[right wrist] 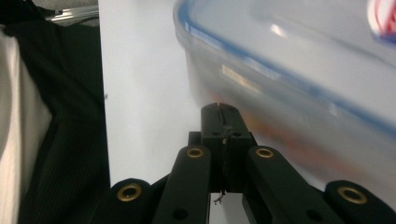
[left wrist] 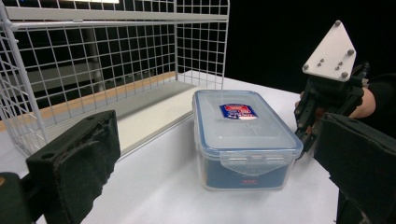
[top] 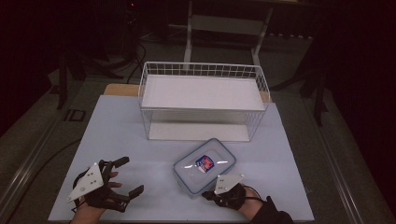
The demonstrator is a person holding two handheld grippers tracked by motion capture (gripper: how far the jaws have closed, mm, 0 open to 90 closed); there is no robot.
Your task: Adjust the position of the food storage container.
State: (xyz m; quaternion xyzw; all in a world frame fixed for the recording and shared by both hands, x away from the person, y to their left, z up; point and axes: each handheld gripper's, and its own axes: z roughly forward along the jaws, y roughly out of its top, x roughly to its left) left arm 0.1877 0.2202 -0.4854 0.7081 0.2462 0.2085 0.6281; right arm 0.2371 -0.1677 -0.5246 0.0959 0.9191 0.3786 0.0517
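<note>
Container (top: pixel 204 165) near table's (top: pixel 116 140) front edge, closed empty right gripper (right wrist: pixel 219 108) beside it, left gripper (top: pixel 122 176) open.

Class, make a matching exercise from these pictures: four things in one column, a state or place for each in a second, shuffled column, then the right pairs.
Things:
1. left gripper
2. right gripper
3. plastic box
4. wire basket

States or places:
A. lid on, blue rim, on the table
B. jaws shut, tips by the box's side
C. white, at the table's far side
D. jaws wide open, holding nothing

Pairs: 1-D, 2-B, 3-A, 4-C
</note>
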